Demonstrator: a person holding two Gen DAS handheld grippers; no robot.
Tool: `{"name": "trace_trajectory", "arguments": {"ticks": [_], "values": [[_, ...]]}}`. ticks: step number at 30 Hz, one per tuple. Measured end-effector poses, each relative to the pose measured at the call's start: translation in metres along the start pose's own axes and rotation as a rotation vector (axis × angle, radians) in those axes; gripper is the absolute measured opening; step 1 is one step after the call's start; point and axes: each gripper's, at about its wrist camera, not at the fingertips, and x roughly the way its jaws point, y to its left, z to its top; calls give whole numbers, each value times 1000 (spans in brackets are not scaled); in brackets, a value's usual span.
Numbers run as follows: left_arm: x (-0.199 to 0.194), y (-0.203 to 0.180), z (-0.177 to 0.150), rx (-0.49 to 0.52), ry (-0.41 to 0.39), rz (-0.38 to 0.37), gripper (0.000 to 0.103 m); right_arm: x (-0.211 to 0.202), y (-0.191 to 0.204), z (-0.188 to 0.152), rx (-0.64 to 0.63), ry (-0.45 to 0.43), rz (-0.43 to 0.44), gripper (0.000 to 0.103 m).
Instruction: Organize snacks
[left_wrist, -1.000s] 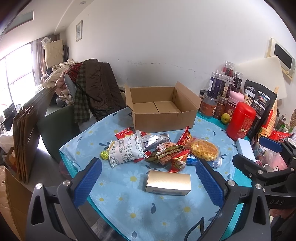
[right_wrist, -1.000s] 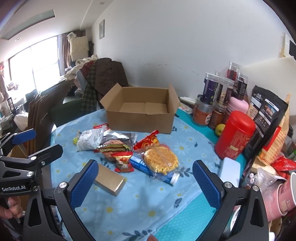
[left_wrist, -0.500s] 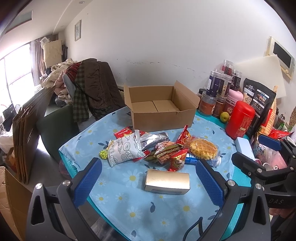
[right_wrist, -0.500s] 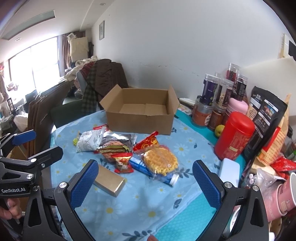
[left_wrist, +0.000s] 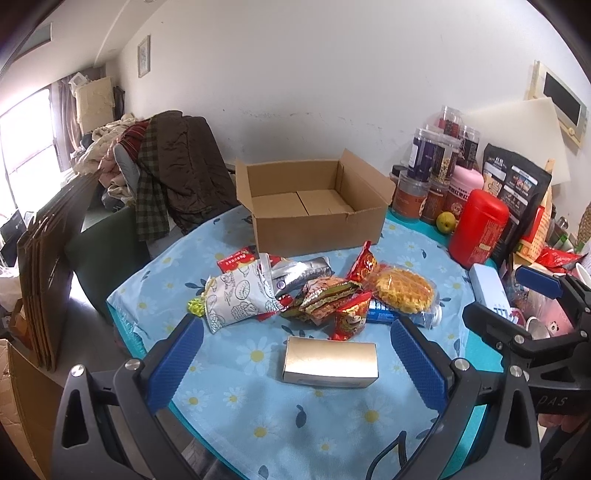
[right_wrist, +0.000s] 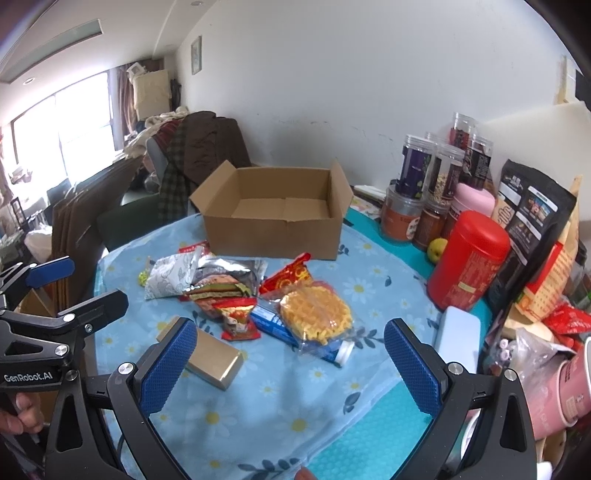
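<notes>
Tablecloth (left_wrist: 258, 417): gold box (left_wrist: 330, 361) (between left hand-held gripper (left_wrist: 295, 363) fingers)

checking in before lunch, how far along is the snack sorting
Nothing looks done: the cardboard box is empty. Nothing is in hand either; the left hand-held gripper and right hand-held gripper are both open above the table. All remains: the gold box, waffle pack and the other snack packets lie on the floral tablecloth.

— What's the table (left_wrist: 258, 417) like?
— Blue daisy cloth. A gold box (left_wrist: 330, 361) lies between the left fingers, and the snack heap (left_wrist: 314, 291) just beyond their tips.
— Farther back?
— An open cardboard box (left_wrist: 314, 206). Jars (right_wrist: 417, 192) and a red canister (right_wrist: 469, 258) stand past the right finger.
</notes>
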Motion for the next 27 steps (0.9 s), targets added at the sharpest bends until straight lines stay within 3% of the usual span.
{"name": "trace_trajectory", "arguments": {"ticks": [10,18,22,27], "values": [[20,-2,-2,38,22,-18,103,18,-8,-8,41,47,-19,103],[41,-2,-4,88,51,-86,103,25,-15,-11,69,69,-62,103],[55,-2,-6,138,67,-105,103,39,-15,-11,90,96,-55,103],[74,0,-7,166,114,-183,103,58,-14,-16,118,128,-37,103]]}}
